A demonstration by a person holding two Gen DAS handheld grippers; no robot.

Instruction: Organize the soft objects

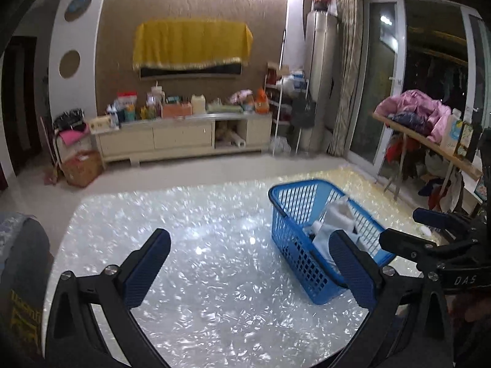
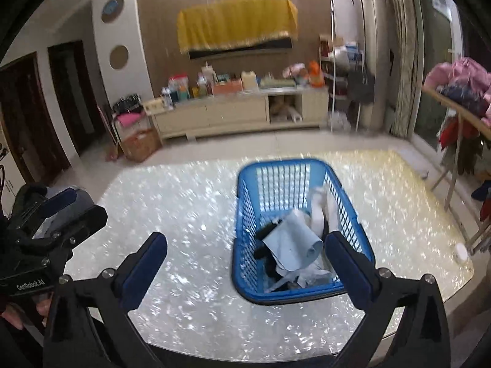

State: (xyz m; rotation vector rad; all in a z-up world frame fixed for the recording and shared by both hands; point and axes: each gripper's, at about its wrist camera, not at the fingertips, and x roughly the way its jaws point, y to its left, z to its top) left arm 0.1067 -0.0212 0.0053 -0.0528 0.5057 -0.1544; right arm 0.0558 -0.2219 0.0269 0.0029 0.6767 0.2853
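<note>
— Table (image 2: pixel 190 214) is filling the lower frame; where's the blue basket (image 2: pixel 245 214) sitting?
— Centre-right, holding pale cloths (image 2: pixel 291 242). Right gripper (image 2: pixel 245 263) and left gripper (image 1: pixel 248 266) are both gaping wide, gripping nothing.

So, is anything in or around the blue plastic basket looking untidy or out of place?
Nothing is spilled: the blue plastic lattice basket stands upright on the shiny pearl-patterned table. Inside, the pale blue and white cloths lie crumpled, unfolded, over something black. Both grippers, left and right, are open and empty.
</note>
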